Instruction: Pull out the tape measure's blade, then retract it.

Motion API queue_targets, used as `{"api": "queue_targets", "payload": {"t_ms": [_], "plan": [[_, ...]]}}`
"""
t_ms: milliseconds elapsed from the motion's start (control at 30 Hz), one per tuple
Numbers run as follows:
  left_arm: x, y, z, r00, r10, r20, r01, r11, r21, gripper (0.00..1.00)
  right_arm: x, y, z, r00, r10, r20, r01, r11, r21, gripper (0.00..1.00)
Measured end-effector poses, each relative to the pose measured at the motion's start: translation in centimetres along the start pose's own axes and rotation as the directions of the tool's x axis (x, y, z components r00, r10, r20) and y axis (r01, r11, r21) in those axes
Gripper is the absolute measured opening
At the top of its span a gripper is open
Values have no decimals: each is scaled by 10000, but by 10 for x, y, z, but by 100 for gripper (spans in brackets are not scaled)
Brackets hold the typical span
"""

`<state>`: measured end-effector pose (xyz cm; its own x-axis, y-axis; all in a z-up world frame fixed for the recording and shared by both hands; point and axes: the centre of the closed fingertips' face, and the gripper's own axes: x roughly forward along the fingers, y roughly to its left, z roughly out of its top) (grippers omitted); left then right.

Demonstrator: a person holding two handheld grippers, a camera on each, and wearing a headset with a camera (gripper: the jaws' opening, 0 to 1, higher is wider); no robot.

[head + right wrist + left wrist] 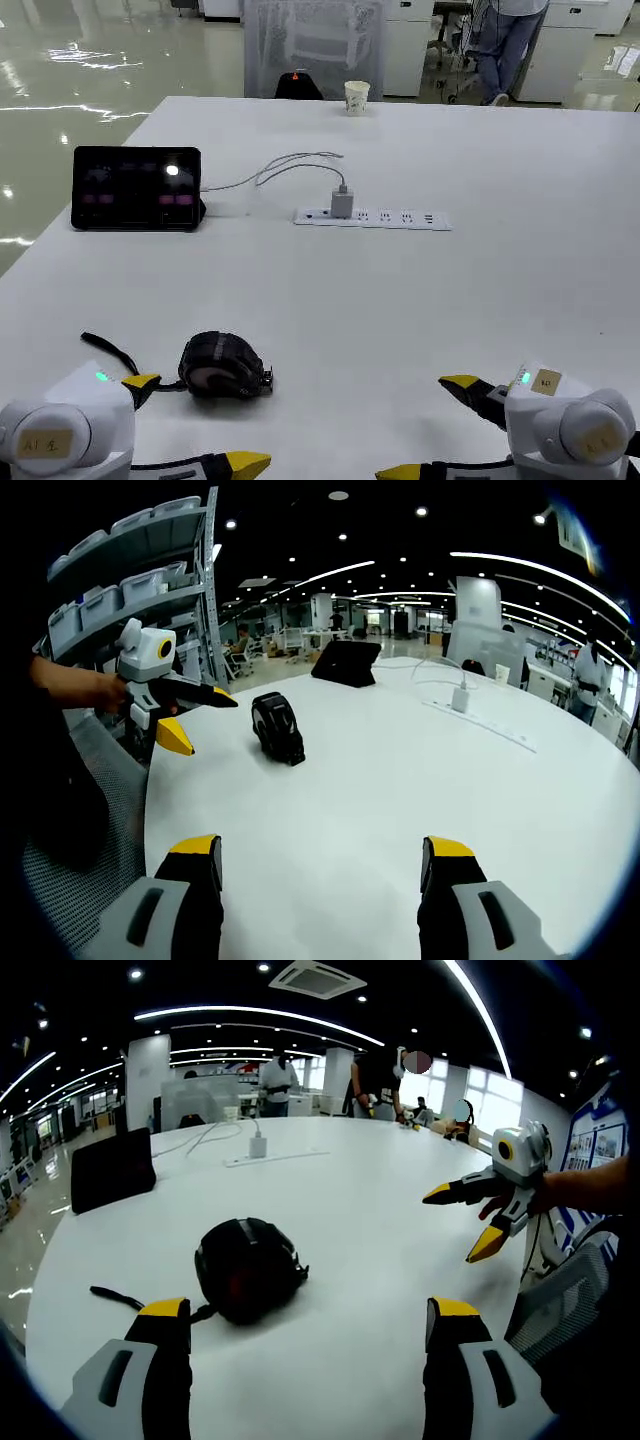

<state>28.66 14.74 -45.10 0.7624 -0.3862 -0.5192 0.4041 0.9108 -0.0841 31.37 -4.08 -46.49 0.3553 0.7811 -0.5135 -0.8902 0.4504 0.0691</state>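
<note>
A black tape measure (222, 365) lies on the white table (400, 290) near the front left, a black wrist strap (110, 351) trailing to its left. It sits just ahead of my left gripper (305, 1310), slightly left of centre (247, 1267), blade fully wound in. My left gripper (195, 420) is open, its yellow-tipped jaws wide apart and nothing between them. My right gripper (432, 425) is open too, at the front right, well apart from the tape measure (277, 726). Each gripper shows in the other's view: right gripper (478, 1218), left gripper (188, 717).
A dark tablet (137, 188) stands at the left. A white power strip (372, 217) with a plugged charger (342, 202) and cable lies mid-table. A paper cup (356, 97) sits at the far edge. A person (505, 45) stands beyond the table.
</note>
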Motion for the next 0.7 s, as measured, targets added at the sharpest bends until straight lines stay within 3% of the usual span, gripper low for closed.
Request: {"api": "queue_targets", "payload": {"t_ms": [533,700], "plan": [[-10,-12,-2,9994,-331,31,329,9988,357,99,-13,3,1,9985,-334,425,333,9994,45,96],[-12,-15,2,9984,-446,335,429,9978,509,99,-16,4,-1,9985,-358,423,354,9993,90,99]]}}
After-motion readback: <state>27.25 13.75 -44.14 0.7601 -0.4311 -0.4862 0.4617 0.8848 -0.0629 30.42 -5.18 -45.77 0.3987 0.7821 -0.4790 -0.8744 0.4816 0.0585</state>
